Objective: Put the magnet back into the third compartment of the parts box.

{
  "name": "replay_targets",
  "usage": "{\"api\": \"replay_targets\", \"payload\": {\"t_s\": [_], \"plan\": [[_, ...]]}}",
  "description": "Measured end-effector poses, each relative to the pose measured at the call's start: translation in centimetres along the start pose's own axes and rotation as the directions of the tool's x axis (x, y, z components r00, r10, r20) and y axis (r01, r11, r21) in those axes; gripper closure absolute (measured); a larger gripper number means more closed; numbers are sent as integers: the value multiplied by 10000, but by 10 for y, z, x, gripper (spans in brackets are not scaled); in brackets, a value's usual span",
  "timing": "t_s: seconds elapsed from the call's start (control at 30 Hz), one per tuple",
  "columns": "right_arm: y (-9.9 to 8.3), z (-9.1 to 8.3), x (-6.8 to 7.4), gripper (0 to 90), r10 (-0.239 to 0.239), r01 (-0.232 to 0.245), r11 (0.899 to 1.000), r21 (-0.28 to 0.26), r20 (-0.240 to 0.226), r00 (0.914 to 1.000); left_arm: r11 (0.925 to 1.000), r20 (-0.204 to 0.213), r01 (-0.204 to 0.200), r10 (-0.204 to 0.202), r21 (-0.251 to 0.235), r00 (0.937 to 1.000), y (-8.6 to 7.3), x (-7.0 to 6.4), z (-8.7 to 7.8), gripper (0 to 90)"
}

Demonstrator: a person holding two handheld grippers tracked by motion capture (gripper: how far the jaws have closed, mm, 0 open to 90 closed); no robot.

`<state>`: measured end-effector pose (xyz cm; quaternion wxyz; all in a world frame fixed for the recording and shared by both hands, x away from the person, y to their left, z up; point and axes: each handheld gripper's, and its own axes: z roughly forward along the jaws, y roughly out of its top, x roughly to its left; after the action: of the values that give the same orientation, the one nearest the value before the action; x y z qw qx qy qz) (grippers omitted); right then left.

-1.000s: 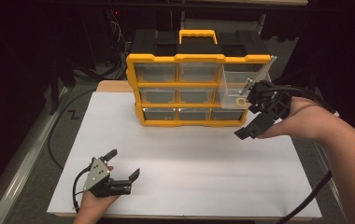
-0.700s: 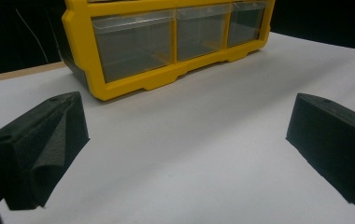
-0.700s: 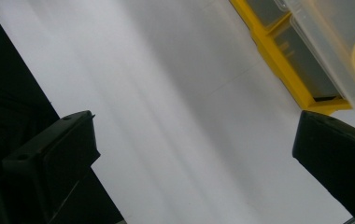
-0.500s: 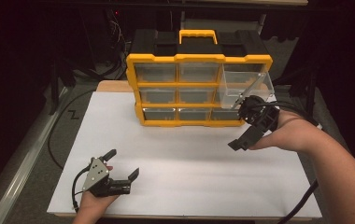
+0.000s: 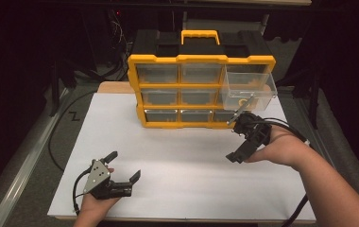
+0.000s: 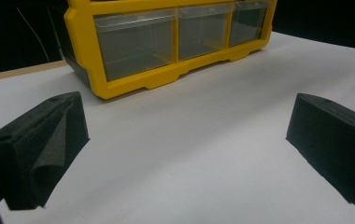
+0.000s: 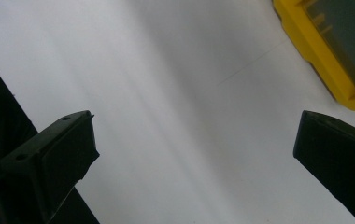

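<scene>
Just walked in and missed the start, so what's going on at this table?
A person with a gripper in each hand is working at a yellow drawer cabinet standing on a white table. Its top right drawer is pulled out; the others look shut. The right gripper hangs open in front of the cabinet's lower right corner, below that drawer, holding nothing. The left gripper rests open near the front edge, well away from the cabinet.

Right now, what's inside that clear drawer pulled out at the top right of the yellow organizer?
The pulled-out drawer looks empty through its clear walls, though glare hides part of its floor. The right gripper hangs open below it, holding nothing.
</scene>
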<state>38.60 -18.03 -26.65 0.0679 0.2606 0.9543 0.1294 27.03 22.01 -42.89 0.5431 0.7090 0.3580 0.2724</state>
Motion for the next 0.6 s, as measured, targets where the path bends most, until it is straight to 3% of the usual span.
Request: {"api": "replay_targets", "payload": {"t_s": [0.6], "plan": [[-27, 66, 1, 9, 335, -329, 9988, 369, -172, 9993, 10000, 12, -17, 17, 49, 10000, 0, 0, 1, 1]]}}
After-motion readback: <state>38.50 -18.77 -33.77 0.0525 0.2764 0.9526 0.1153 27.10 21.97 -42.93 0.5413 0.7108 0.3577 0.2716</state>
